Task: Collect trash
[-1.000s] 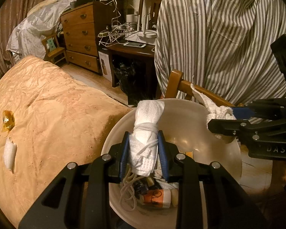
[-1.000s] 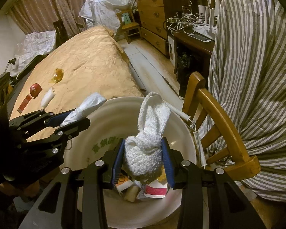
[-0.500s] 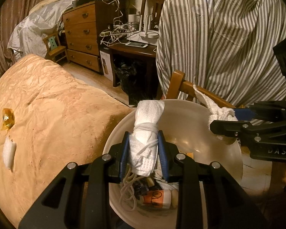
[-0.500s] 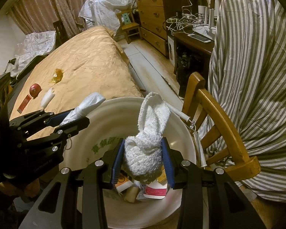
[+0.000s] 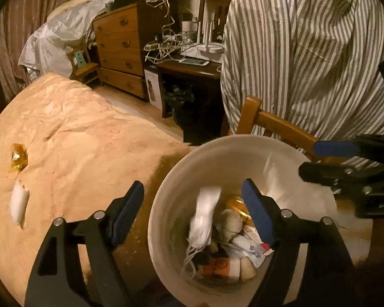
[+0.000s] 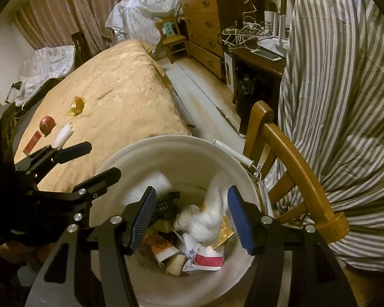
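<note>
Both tools hang over the white bucket [image 5: 171,192] at the foot of the bed [image 5: 76,140], their jaws opening as two pieces of trash drop away. The left tool [image 5: 192,202] has nothing pressed between its blue pads; the rolled white mask [image 5: 203,217], blurred in mid-fall, sits just below and between them, inside the bucket. The right tool [image 6: 190,212] is likewise released, with the crumpled white tissue [image 6: 207,220] tumbling between its pads onto wrappers already heaped at the bottom.

The step in hand looks like the drop-off of one load. More litter remains on the bed, well to the left of both tools: a white scrap [image 6: 63,134], an amber wrapper [image 6: 76,106], a red round piece [image 6: 47,124] and a red strip [image 6: 32,142]. The next move probably calls for swinging the freed tools back over the bedspread and pinching thin, light pieces off soft fabric.
</note>
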A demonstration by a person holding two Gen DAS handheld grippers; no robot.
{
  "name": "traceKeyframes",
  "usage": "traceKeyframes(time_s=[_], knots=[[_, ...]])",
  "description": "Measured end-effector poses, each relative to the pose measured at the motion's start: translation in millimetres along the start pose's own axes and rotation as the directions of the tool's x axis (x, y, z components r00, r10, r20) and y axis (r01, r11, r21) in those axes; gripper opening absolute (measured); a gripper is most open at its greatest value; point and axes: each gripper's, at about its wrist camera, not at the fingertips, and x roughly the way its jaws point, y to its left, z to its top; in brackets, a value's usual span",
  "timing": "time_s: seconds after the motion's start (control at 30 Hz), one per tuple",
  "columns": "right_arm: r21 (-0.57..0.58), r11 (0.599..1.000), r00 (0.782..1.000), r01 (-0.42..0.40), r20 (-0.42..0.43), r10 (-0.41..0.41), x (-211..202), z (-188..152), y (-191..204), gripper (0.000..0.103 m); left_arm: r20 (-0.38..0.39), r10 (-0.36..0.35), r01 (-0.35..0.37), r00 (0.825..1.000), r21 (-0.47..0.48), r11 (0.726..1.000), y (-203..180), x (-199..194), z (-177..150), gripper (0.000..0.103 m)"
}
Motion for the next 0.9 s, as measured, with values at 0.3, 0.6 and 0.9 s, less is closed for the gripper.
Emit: traceKeyframes(time_s=[0.3,0.6,0.9], knots=[[-0.007,1.000,1.000,-0.004,0.007,0.004,0.5,-3.5,4.1,0.059,-0.004,0.015,-0.015,1.000,-0.013,1.000,5.0,1.2,-0.6,0.076],[-0.004,1.000,1.000,-0.006,0.006,0.006,1.4,-5.1,6.4,0.063,0.003,0.020,-0.020,1.000,-0.018,1.000,6.6,-1.3,-1.9,0.081],[-0.009,1.000,0.999,0.011,0.043,-0.011,-8.1,-11.1,14.7,0.074,0.016,0.015,-0.015,1.000,-0.017,1.000,6.0,-7.2,-1.6,0.092]])
